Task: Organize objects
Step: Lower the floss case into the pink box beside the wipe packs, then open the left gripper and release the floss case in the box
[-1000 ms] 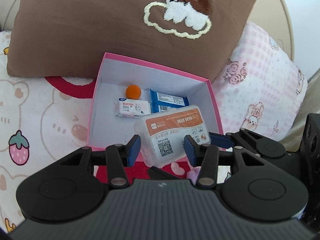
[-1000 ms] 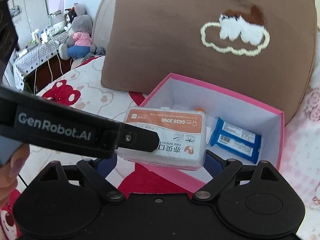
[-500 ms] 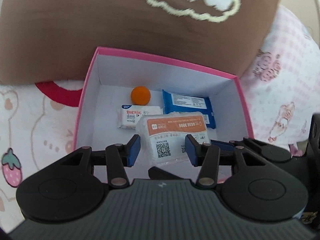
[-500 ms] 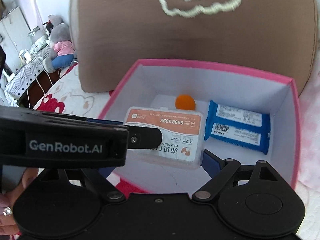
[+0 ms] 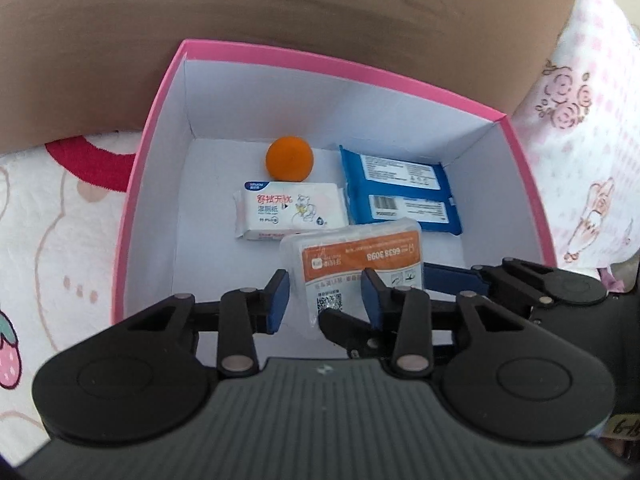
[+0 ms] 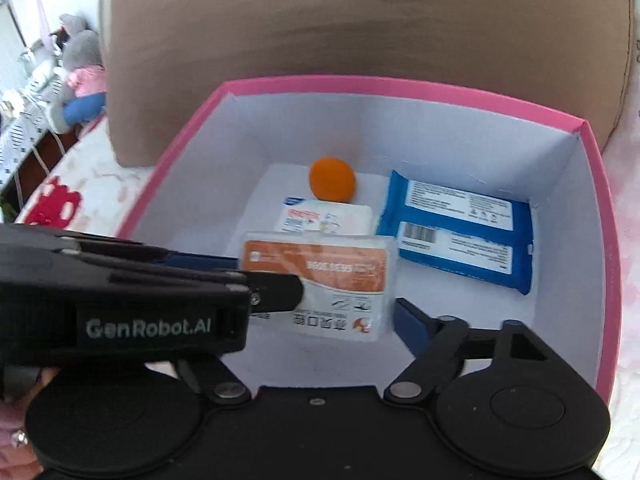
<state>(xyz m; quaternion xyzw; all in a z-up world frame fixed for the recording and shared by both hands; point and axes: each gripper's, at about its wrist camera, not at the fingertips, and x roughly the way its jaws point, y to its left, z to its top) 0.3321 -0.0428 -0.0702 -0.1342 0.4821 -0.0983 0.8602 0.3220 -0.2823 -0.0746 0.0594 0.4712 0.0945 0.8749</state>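
A clear plastic case with an orange label (image 6: pixel 320 276) hangs tilted inside the pink box (image 6: pixel 596 216), near its front wall. My right gripper (image 6: pixel 320 316) is shut on the case and its jaws are closing. Its right pad (image 6: pixel 408 320) presses the case's right edge, and its left finger is hidden behind the other gripper. My left gripper (image 5: pixel 324 300) reaches in from the left with its jaws closing. A gap shows between its pads, and the case's near left corner (image 5: pixel 324 280) lies beneath them, not squeezed.
On the box floor lie an orange ball (image 5: pixel 289 159), a white wipes pack (image 5: pixel 290 211) and a blue wipes pack (image 5: pixel 400 194). A brown pillow (image 5: pixel 280 20) leans behind the box. Patterned bedding (image 5: pixel 60 220) surrounds it. A plush toy (image 6: pixel 78 76) sits far left.
Both grippers have sunk toward the box, carrying the case from above the near rim down inside it. The case has tilted. Both pairs of jaws have narrowed.
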